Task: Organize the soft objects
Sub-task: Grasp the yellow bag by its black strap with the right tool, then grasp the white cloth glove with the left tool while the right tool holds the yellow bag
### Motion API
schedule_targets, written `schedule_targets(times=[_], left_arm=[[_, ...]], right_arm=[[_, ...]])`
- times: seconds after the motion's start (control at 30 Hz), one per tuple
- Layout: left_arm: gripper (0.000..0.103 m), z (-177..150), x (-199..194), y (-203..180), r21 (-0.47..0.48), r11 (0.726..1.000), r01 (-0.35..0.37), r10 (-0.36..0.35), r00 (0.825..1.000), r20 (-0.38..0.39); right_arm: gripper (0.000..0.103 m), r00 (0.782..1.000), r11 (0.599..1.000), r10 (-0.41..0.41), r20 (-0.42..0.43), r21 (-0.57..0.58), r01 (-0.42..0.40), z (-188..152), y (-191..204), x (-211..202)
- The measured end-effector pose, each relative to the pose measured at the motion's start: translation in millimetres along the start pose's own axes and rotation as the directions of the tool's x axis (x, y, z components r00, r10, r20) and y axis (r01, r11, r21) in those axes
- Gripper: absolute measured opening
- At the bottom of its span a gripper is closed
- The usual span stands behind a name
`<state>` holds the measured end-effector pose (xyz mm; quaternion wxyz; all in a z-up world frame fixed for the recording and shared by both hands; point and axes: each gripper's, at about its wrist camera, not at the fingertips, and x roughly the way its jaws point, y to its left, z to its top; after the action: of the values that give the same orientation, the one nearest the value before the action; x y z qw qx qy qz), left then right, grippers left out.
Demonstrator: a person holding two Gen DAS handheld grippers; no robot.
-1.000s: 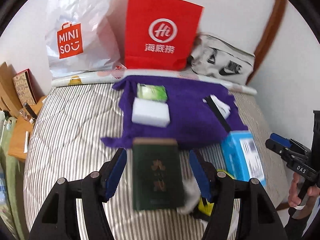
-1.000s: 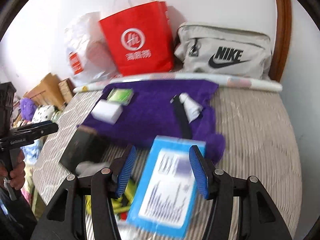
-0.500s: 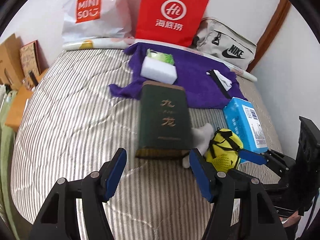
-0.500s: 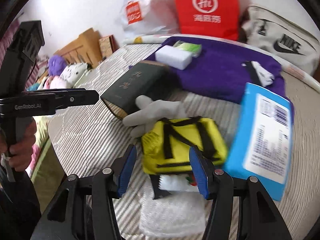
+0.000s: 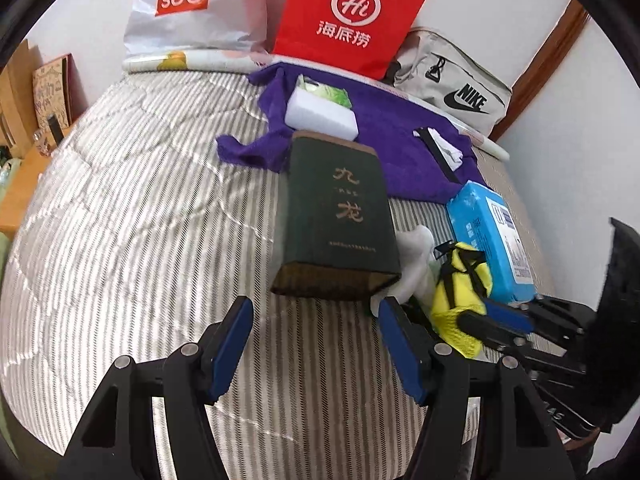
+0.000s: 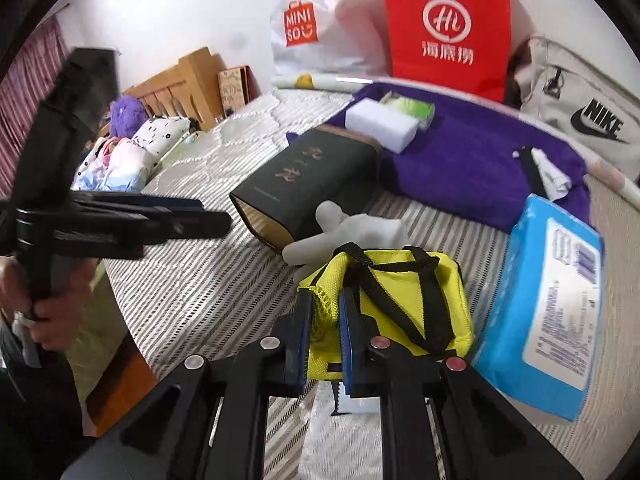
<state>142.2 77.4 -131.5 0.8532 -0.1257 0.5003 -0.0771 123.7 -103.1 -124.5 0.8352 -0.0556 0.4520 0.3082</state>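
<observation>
The bed (image 5: 120,220) is a quilted, striped mattress, soft enough to give under anything pressed on it. On its far side lies a purple towel (image 6: 472,152), plush and limp, with a white foam block (image 6: 380,124) on it. A dark green box (image 5: 338,216), stiff and flat-sided, lies nearer the middle. The blue wipes pack (image 6: 548,312) is slick film, squashy and likely to slip in a pinch.

The yellow pouch (image 6: 400,312) sits between box and pack, touching a grey glove (image 6: 352,228). It looks like light, floppy fabric with black webbing straps and a mesh corner. The right gripper (image 6: 325,332) is closed on that mesh corner; the cloth should bunch, so the pouch will probably dangle. The left gripper (image 5: 312,344) hangs wide open and empty, just short of the box.
</observation>
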Motion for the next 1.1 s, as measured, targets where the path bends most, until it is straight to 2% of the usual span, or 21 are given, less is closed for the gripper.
schedule_targets(times=[0.2, 0.33, 0.5, 0.63, 0.7, 0.77, 1.0, 1.1], left_arm=[[0.063, -10, 5, -14, 0.021, 0.999, 0.028, -0.028, 1.000, -0.015], [0.063, -17, 4, -32, 0.059, 0.997, 0.056, -0.056, 0.998, 0.002], [0.063, -19, 0, -61, 0.160, 0.985, 0.057, -0.068, 0.996, 0.062], [0.062, -20, 15, -67, 0.156, 0.987, 0.034, -0.045, 0.996, 0.071], [0.051, -21, 21, -64, 0.135, 0.990, 0.035, -0.045, 0.996, 0.073], [0.046, -22, 28, -61, 0.110, 0.993, 0.041, -0.048, 0.997, 0.064], [0.044, -19, 33, -62, 0.106, 0.994, -0.009, 0.000, 0.996, 0.089], [0.032, -17, 36, -62, 0.100, 0.995, -0.005, -0.003, 0.997, 0.077]], right_arm=[[0.013, 0.997, 0.998, 0.033, 0.069, 0.059, -0.037, -7, -5, -38], [0.013, 0.992, 0.996, 0.056, 0.109, 0.063, -0.064, -16, -1, -64], [0.013, 0.991, 0.998, 0.024, 0.129, 0.047, -0.030, -34, 2, -90], [0.013, 0.994, 0.998, -0.019, 0.108, 0.068, 0.012, -59, -7, -99], [0.013, 0.995, 0.996, -0.033, 0.091, 0.085, 0.026, -74, -15, -98], [0.013, 0.996, 0.993, -0.035, 0.077, 0.111, 0.026, -85, -24, -96], [0.013, 1.000, 0.985, -0.020, 0.021, 0.173, 0.016, -114, -49, -78], [0.013, 1.000, 0.982, 0.000, 0.002, 0.191, 0.000, -118, -54, -70]])
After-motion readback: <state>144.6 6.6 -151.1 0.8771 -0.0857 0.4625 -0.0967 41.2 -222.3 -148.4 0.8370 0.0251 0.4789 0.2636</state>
